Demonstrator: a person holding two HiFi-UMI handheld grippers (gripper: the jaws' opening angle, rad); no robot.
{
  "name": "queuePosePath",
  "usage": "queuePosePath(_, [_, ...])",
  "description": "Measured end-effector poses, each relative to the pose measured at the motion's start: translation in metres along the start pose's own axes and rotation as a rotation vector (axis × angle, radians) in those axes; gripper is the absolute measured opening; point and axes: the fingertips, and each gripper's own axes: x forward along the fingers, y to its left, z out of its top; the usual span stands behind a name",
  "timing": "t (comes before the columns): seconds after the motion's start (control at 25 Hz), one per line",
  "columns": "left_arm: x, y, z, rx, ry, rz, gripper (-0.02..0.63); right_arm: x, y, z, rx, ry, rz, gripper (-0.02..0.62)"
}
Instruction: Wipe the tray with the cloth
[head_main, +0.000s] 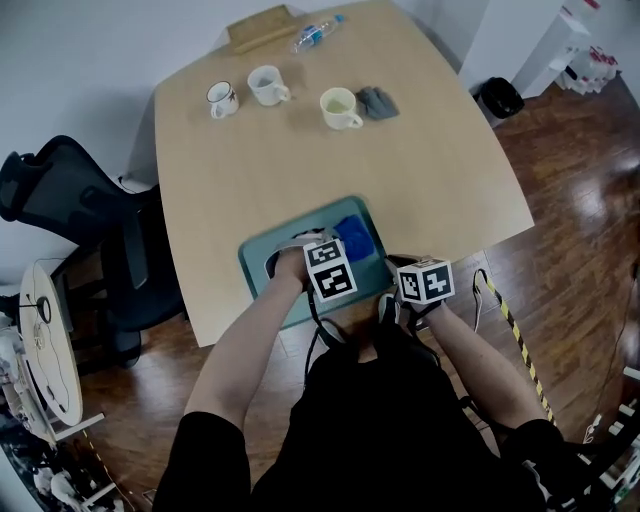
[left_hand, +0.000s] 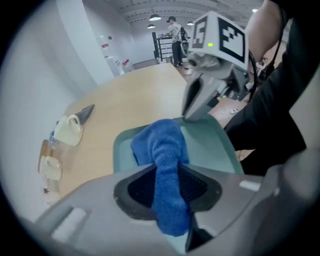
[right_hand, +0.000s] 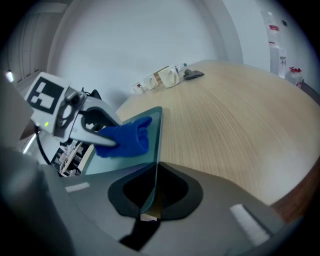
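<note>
Blue cloth (left_hand: 162, 142): pinched between left gripper (left_hand: 167, 192) jaws, resting in teal tray (left_hand: 210, 145); right gripper (right_hand: 149, 195) jaws clamped on the tray's near rim

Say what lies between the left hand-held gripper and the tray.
The blue cloth, clamped by the left hand-held gripper, touching the tray: left gripper view.

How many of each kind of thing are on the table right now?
Mugs: 3
Cloths: 2 (blue cloth, grey cloth)
Tray: 1
Bottle: 1
Wooden board: 1
Total: 8
</note>
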Motion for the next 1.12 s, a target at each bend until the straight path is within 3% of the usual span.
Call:
queuePosePath(0.16, [-0.004, 0.064, -0.029, -0.049, 0.079, 0.096, 0.12, -0.002, 0.0, 0.0, -0.001, -0.003, 0.002, 0.023])
queuePosePath(0.28, [-0.004, 0.072, -0.034, -0.095, 0.079, 0.069, 0.12, -0.003, -0.001, 0.0, 0.001, -0.003, 0.006, 0.023])
queuePosePath(0.48, [0.0, 0.043, -0.024, -0.025, 0.077, 0.093, 0.118, -0.003, -0.003, -0.001, 0.005, -0.005, 0.007, 0.023])
queuePosePath(0.72, [-0.006, -0.045, -0.007, 0.006, 0.022, -0.037, 0.118, -0.001, -0.007, -0.004, 0.007, 0.003, 0.001, 0.021])
queuePosePath(0.88, [-0.008, -0.093, -0.001, 0.009, -0.036, -0.046, 0.118, -0.001, -0.011, -0.008, 0.007, 0.014, -0.02, 0.021])
queuePosePath(1.12, [-0.014, -0.105, -0.011, -0.005, -0.081, -0.028, 0.118, -0.001, -0.007, -0.005, 0.008, 0.01, -0.026, 0.021])
